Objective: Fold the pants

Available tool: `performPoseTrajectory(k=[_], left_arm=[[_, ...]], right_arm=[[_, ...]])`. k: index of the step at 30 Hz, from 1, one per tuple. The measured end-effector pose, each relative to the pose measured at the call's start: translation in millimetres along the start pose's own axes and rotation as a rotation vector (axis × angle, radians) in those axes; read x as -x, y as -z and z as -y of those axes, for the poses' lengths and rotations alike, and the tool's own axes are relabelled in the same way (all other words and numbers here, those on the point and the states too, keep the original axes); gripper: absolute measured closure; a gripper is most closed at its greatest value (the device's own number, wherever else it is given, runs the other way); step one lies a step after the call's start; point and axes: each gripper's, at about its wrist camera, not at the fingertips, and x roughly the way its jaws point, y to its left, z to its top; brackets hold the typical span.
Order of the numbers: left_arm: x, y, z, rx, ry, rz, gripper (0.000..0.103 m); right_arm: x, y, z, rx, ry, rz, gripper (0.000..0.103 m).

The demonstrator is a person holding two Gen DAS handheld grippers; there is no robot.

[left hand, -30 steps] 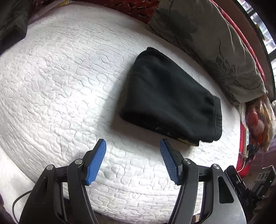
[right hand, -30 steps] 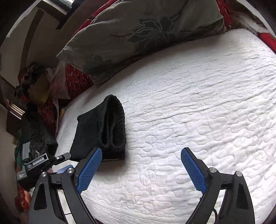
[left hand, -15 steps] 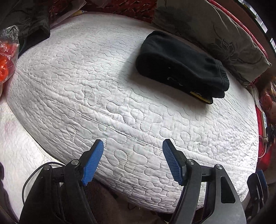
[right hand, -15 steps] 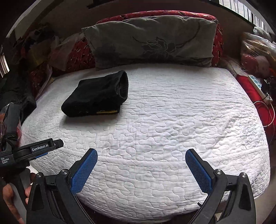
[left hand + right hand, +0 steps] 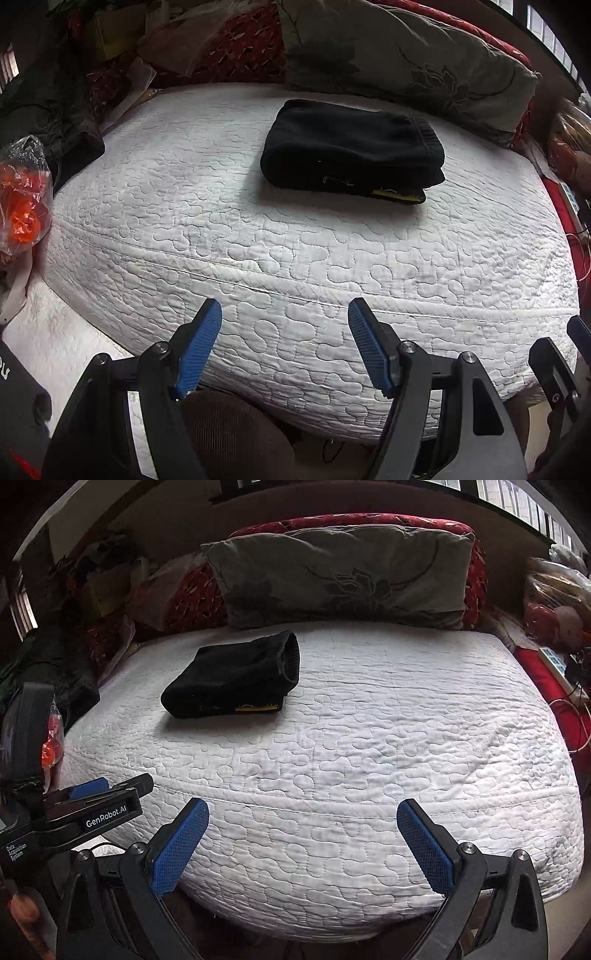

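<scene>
While we hold both tongs off the near edge of the bed, the black pants lie folded in a compact stack on its white quilted cover, near the grey pillow. Our left tongs and right tongs gape wide, gripping nothing, well apart from the pants.

White quilted mattress; grey floral pillow at head.

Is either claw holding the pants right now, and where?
No. Left claw and right claw are open and empty; folded pants lie untouched on the mattress.
</scene>
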Motion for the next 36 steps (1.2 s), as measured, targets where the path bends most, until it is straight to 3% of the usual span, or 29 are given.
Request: performPoseTrajectory(k=[15, 22, 36], left_arm=[[2.4, -0.5, 7.1, -0.011, 0.007, 0.033, 0.032], [17.9, -5.0, 5.9, -0.024, -0.033, 0.135, 0.032], [22.9, -18.9, -0.1, -0.004, -0.021, 0.141, 0.032]], right_arm=[[1.7, 9.7, 15.8, -0.033, 0.031, 0.016, 0.0], [5.3, 0.6, 12.6, -0.005, 0.033, 0.044, 0.0], [9.7, -21.0, 16.7, 0.003, 0.058, 0.113, 0.0]])
